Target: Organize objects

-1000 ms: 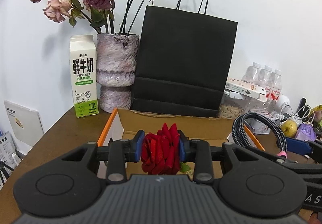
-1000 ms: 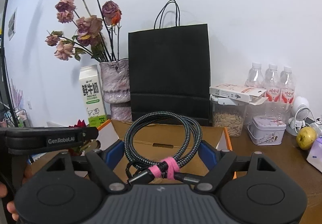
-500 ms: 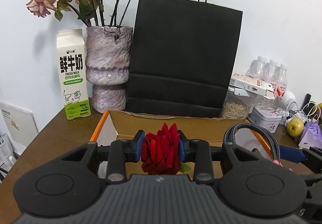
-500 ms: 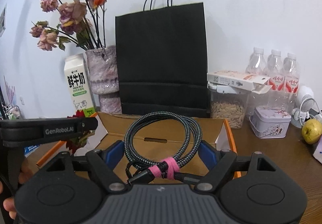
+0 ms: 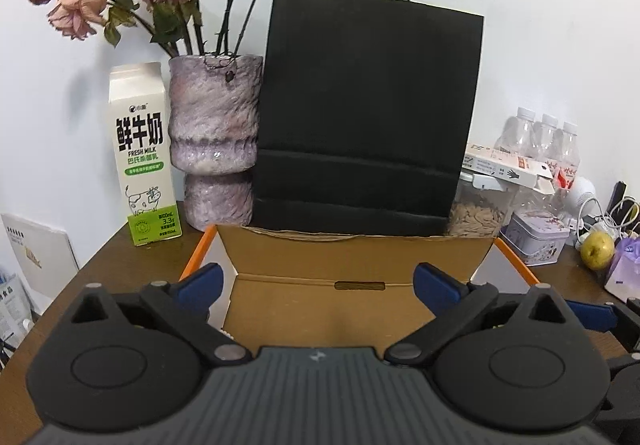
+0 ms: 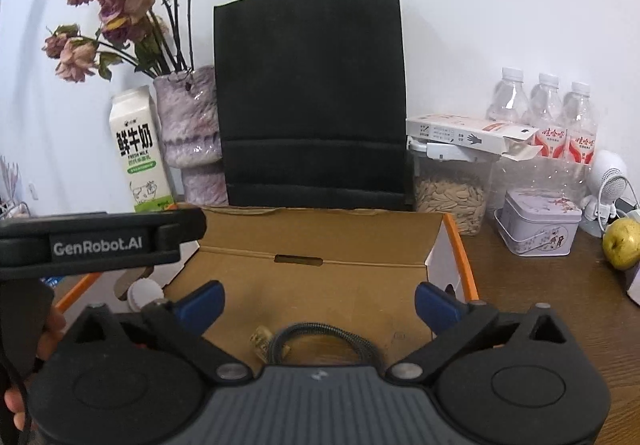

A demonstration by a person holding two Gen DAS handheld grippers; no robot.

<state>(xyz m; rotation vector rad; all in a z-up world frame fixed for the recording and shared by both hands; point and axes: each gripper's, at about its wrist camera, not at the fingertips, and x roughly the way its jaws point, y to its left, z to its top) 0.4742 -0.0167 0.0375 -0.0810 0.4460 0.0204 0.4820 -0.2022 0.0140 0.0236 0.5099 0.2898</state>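
Observation:
An open cardboard box (image 5: 352, 253) with orange-edged flaps stands in front of me; it also shows in the right wrist view (image 6: 320, 237). My left gripper (image 5: 318, 285) is open and empty above the box. My right gripper (image 6: 318, 303) is open and empty above the box too. A braided coiled cable (image 6: 320, 337) lies on the box floor just below the right gripper. The red rose is out of sight. The left gripper's body (image 6: 100, 241) shows at the left of the right wrist view.
Behind the box stand a black paper bag (image 5: 368, 117), a purple vase with dried roses (image 5: 214, 141) and a milk carton (image 5: 142, 153). To the right are a seed jar (image 6: 452, 201), water bottles (image 6: 548, 117), a tin (image 6: 538, 223) and a green apple (image 6: 622, 241).
Both grippers have opened. The left one let go of the red rose, the right one let go of the cable, which now lies in the box.

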